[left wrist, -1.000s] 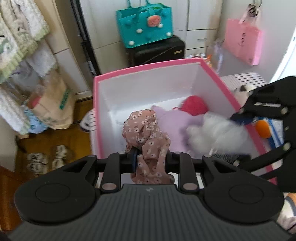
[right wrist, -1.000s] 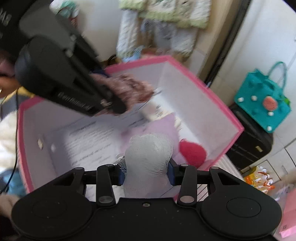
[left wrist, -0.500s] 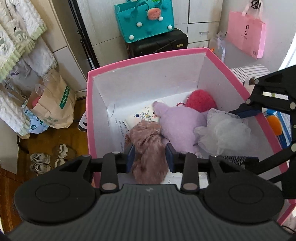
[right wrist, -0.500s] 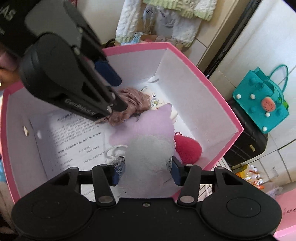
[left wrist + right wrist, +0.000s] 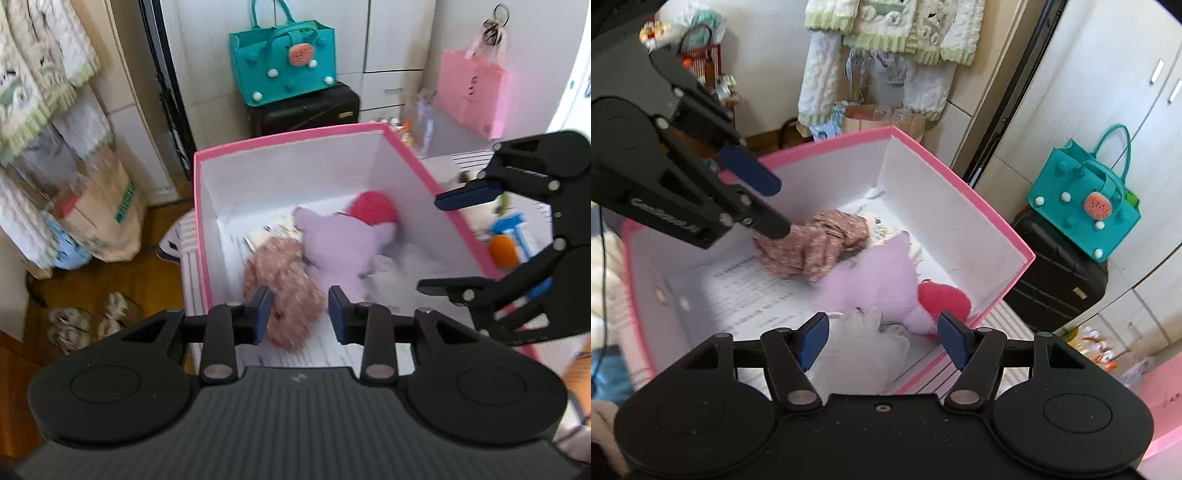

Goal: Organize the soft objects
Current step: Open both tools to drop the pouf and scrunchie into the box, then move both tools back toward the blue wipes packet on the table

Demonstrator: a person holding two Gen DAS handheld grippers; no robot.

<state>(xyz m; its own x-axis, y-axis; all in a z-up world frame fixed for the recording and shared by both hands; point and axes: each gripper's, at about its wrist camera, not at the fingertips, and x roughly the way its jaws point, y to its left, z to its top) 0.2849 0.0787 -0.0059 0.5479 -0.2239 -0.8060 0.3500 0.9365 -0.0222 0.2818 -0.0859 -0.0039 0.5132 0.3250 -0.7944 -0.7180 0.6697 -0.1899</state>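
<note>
The pink box (image 5: pixel 436 173), white inside and open at the top, fills the middle of both wrist views; printed paper sheets (image 5: pixel 746 295) line its floor. Behind it a teal tote bag (image 5: pixel 284 62) sits on a black suitcase (image 5: pixel 306 107), and a pink paper bag (image 5: pixel 471 90) hangs on the wall to the right in your left wrist view. Knitted garments (image 5: pixel 886 40) hang above the far side of the box in your right wrist view.

Inside the box, the purple plush toy (image 5: pixel 875 280) lies across the middle. The floral pink cloth (image 5: pixel 284 284) lies bunched beside it, touching its edge. The white mesh puff (image 5: pixel 864 347) rests against the plush toy at the near wall in your right wrist view. The red pompom (image 5: pixel 943 299) sits against the plush toy toward the far corner.

Your left gripper (image 5: pixel 300 314) has its jaws apart, having just opened; the floral pink cloth lies below and between them, with neither pad pressing on it. Your right gripper (image 5: pixel 882 341) has its jaws wide apart, having just been opening; the white mesh puff lies loose between them, clear of both pads.
</note>
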